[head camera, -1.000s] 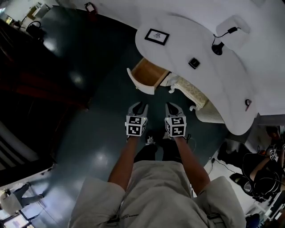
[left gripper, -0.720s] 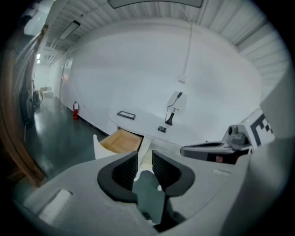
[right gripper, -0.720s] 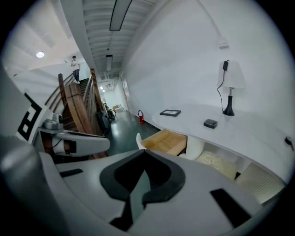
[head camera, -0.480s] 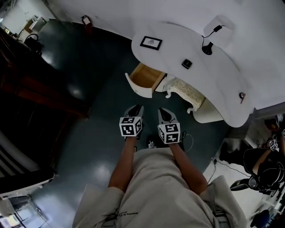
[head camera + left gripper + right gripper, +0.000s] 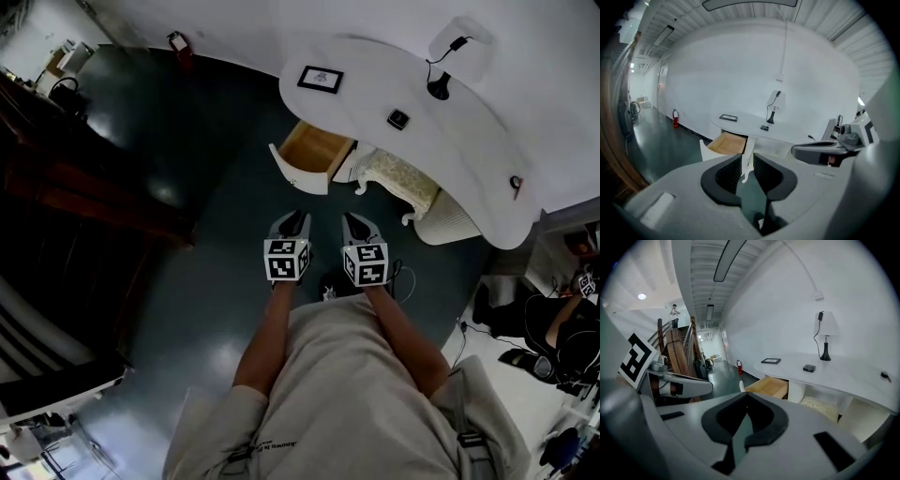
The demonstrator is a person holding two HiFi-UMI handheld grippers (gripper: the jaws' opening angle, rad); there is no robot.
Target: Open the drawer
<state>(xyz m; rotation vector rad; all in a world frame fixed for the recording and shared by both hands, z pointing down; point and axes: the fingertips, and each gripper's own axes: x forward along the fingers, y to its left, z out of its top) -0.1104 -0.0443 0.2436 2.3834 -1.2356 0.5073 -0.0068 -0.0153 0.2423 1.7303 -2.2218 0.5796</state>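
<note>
Your left gripper [image 5: 292, 223] hangs over the dark floor [image 5: 187, 197], well short of the drawer [image 5: 314, 155]. Only its own view shows the jaws a little apart; they have just been closing, with nothing between them. The drawer stands pulled out from under the white tabletop [image 5: 459, 159], and the head view looks down into its wooden inside. Your right gripper [image 5: 359, 225] sits just beside the left one. Its own view shows the jaw tips meeting on nothing. That view alone catches the wooden staircase [image 5: 677, 355].
</note>
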